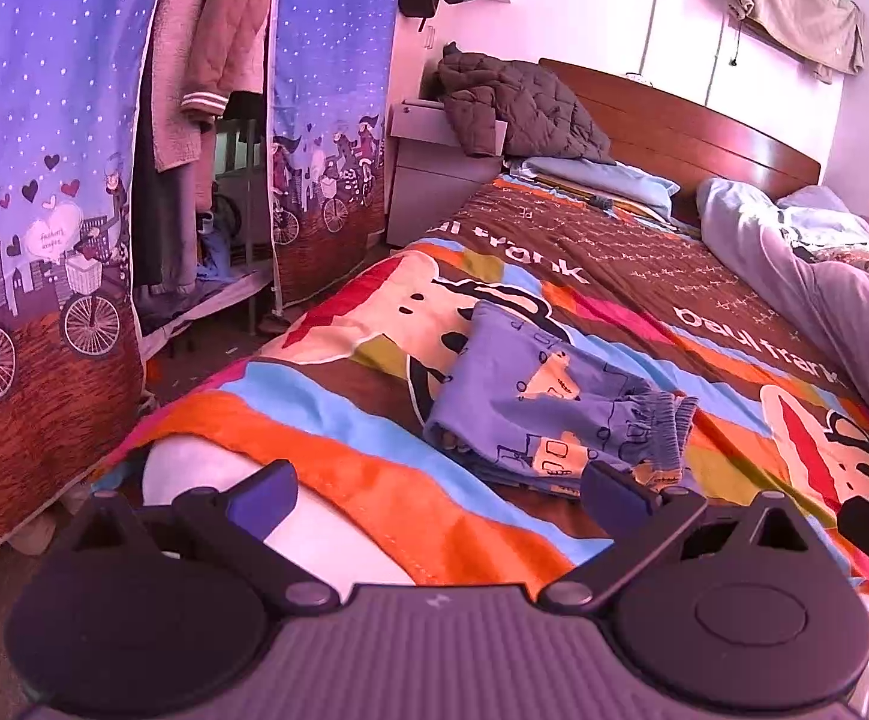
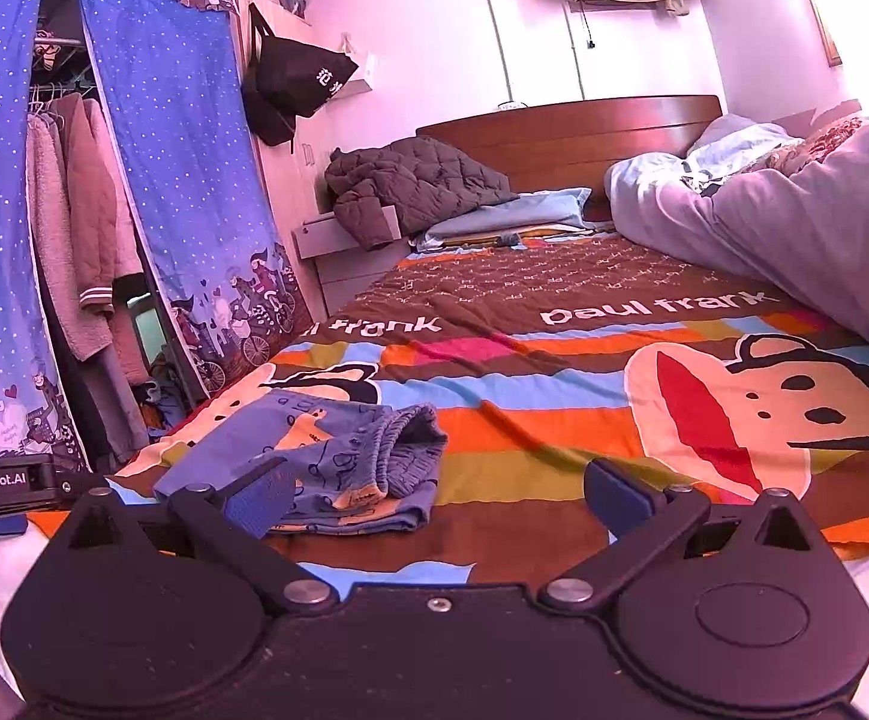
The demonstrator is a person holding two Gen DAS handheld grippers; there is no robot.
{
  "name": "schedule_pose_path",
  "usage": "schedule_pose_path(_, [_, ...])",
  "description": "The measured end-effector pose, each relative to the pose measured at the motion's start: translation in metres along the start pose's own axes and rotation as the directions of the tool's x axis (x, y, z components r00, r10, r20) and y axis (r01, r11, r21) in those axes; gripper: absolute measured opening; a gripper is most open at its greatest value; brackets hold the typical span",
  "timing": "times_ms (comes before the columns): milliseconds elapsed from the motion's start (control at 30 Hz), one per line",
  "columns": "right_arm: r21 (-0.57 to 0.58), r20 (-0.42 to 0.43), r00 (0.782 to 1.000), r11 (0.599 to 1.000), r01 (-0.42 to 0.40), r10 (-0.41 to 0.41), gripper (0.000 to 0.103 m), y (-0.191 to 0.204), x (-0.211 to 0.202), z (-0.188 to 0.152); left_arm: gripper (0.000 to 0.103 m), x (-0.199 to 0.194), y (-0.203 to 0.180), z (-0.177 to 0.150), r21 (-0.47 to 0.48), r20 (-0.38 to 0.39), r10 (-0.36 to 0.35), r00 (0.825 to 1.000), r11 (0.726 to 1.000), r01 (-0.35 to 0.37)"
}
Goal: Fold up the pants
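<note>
Left gripper (image 1: 437, 489) & right gripper (image 2: 437, 489): jaws spread wide apart, both empty, touching nothing, held above the bed's near edge. Just beyond them, blue pants (image 2: 326, 456) w/ cartoon print lie folded in a compact bundle on the striped blanket (image 2: 554, 396), elastic waistband facing right, long axis roughly left-right. Farther back: wooden headboard (image 2: 572, 132).

Folded pants (image 1: 560, 402) on blanket-covered bed (image 1: 338, 432)
</note>
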State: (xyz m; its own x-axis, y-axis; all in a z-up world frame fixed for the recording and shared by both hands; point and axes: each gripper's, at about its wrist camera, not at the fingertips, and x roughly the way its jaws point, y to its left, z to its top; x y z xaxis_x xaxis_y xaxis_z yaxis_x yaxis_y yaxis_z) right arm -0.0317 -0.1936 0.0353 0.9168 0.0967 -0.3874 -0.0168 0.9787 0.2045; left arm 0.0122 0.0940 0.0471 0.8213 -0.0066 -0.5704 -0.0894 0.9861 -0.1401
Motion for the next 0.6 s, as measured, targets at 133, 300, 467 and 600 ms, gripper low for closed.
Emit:
schedule_pose_path(133, [-0.006, 0.003, 1.000, 1.000, -0.013, 0.013, 0.102, 0.003, -0.003, -0.003, 0.103, -0.004, 0.000, -0.003, 0.017, 0.003, 0.002, 1.000, 1.000, -0.002])
schedule_pose_path(300, [-0.034, -0.010, 1.000, 0.999, -0.018, 0.018, 0.102, 0.007, -0.004, -0.009, 0.103, -0.006, 0.000, -0.006, 0.025, -0.008, -0.002, 1.000, 1.000, 0.003])
schedule_pose_path(467, [-0.036, -0.003, 1.000, 0.999, -0.015, 0.014, 0.102, 0.007, -0.006, -0.010, 0.103, -0.008, -0.004, -0.010, 0.056, -0.002, 0.013, 1.000, 0.998, -0.013])
schedule_pose_path(600, [-0.034, -0.002, 1.000, 0.999, -0.009, 0.009, 0.102, 0.005, -0.006, -0.011, 0.103, -0.009, -0.007, -0.012, 0.077, 0.002, 0.027, 1.000, 0.997, -0.027])
